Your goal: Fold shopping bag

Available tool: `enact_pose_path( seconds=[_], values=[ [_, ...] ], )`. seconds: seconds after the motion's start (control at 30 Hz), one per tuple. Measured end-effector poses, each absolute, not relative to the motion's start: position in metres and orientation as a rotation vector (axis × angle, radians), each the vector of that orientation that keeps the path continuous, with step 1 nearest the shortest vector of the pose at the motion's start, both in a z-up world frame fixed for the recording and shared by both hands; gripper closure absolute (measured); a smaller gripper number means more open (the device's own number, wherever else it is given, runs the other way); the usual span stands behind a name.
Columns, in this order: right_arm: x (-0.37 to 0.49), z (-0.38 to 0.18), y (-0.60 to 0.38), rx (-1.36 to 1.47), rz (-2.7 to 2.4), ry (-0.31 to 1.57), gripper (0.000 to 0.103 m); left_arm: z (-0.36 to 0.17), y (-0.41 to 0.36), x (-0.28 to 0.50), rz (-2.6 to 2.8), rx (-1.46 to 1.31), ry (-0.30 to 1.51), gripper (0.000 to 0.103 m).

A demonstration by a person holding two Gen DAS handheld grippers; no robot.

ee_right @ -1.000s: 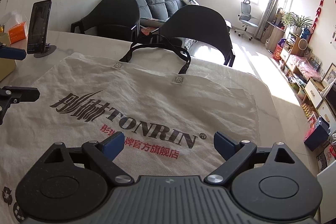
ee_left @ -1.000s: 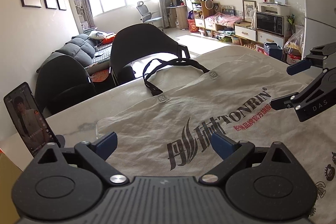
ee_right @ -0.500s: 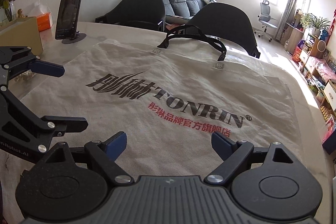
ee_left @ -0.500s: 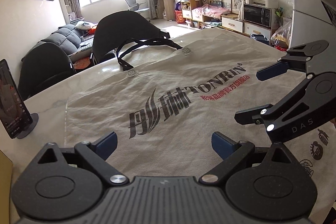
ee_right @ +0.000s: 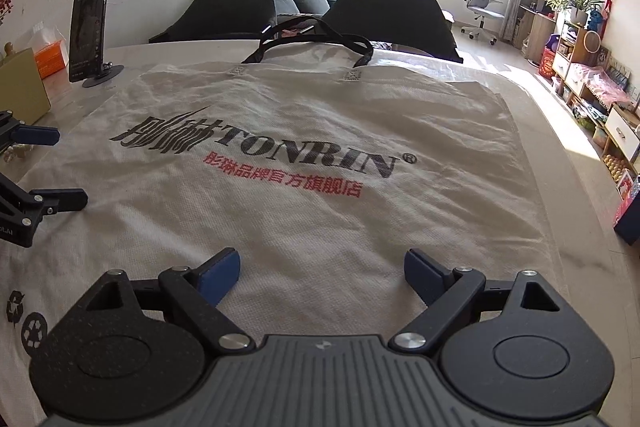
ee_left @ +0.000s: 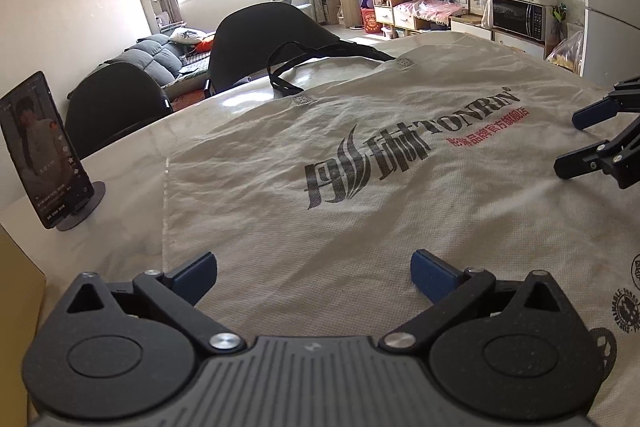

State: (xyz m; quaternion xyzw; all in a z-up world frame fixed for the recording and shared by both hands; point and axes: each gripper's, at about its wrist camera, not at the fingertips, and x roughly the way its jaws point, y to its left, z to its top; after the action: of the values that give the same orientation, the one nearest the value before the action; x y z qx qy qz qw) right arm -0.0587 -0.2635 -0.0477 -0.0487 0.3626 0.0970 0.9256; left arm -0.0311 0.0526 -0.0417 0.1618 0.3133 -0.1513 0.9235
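Two grippers hung low over the near, bottom end of one white shopping bag (ee_right: 320,131) spread flat on the table (ee_left: 132,163): the left gripper (ee_left: 314,273) with jaws opening to their widest, the right gripper (ee_right: 322,273) also opening, neither holding or pinching cloth. The fold would go best, it seemed, if each took a bottom corner evenly and carried it toward the handles (ee_right: 316,41) without skewing. Beyond lay one black pair of handles, one phone (ee_right: 88,33) on a stand, and two dark chairs (ee_right: 392,15).
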Motion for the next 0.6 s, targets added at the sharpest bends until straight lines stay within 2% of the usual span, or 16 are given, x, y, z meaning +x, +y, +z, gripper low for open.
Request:
enact_pose_path(
  seconds=[0.3, 0.47, 0.6],
  values=[
    [-0.082, -0.046, -0.309, -0.067, 0.092, 0.758, 0.013, -0.034, 0.097, -0.04, -0.208, 0.34, 0.665, 0.0],
    [-0.097, -0.038, -0.289, -0.076, 0.201, 0.737, 0.014, -0.025, 0.102, -0.056, -0.233, 0.347, 0.653, 0.001],
    [-0.106, -0.034, -0.256, -0.105, 0.357, 0.72, 0.021, -0.013, 0.092, -0.074, -0.372, 0.301, 0.611, 0.001]
  ],
)
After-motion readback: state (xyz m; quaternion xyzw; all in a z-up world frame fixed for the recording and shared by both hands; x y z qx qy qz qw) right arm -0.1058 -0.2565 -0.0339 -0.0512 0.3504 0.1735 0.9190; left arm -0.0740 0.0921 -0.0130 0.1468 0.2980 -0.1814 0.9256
